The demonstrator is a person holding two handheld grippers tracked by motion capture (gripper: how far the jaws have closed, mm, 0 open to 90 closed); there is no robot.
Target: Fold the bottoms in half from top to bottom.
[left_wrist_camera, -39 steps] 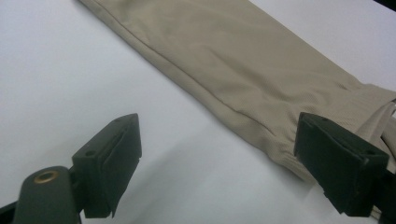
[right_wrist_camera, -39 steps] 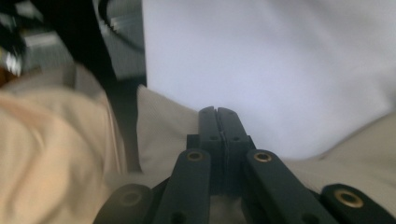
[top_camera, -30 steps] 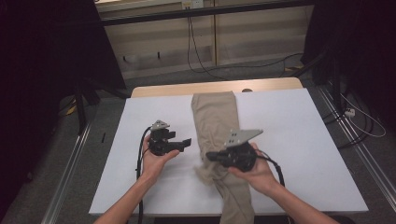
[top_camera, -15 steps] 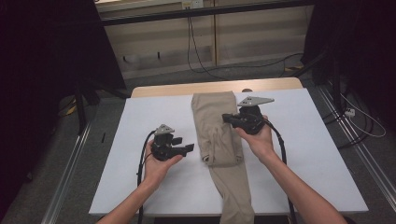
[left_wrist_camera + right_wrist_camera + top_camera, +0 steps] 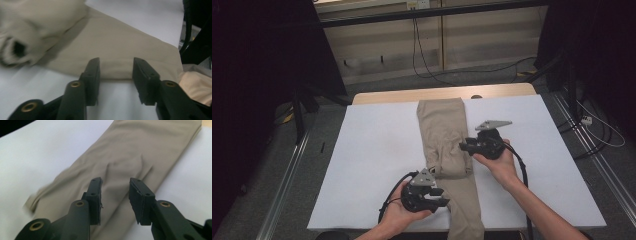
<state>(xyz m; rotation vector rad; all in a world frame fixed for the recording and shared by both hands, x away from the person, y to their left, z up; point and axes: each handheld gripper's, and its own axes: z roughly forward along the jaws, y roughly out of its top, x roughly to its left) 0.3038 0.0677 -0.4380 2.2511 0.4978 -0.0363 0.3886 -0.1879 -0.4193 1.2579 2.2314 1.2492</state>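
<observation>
Left gripper view has the left tongs (image 5: pixel 115 75) parted, their two black jaws standing on either side of the near edge of the khaki trousers (image 5: pixel 117 47) with bare gap between pads and cloth; they have just been closing in, yet nothing is pinched so far. Right gripper view has the right tongs (image 5: pixel 115 195) likewise parted above the middle of the trousers (image 5: pixel 125 162), having just been opening, and the fabric lies free below them, not gripped.

From the high view, the left tongs (image 5: pixel 432 197) sit at the left side of the lower leg section, near the person's edge of the desk (image 5: pixel 372 165), while the right tongs (image 5: pixel 469 146) hover at the right side of a bunched fold in the trousers (image 5: pixel 444 125). The garment lies lengthwise down the middle of the white desk, its far end flat and neat, a rumpled hump about halfway along, and the near end hanging just past the front edge.

As a judgement, the folding is in an early-to-middle stage: the trousers are laid out straight and doubled leg on leg, and one partial fold seems begun at the hump. What appears left is to take hold of the near end, bring it over, and flatten the stack into a compact bundle.
</observation>
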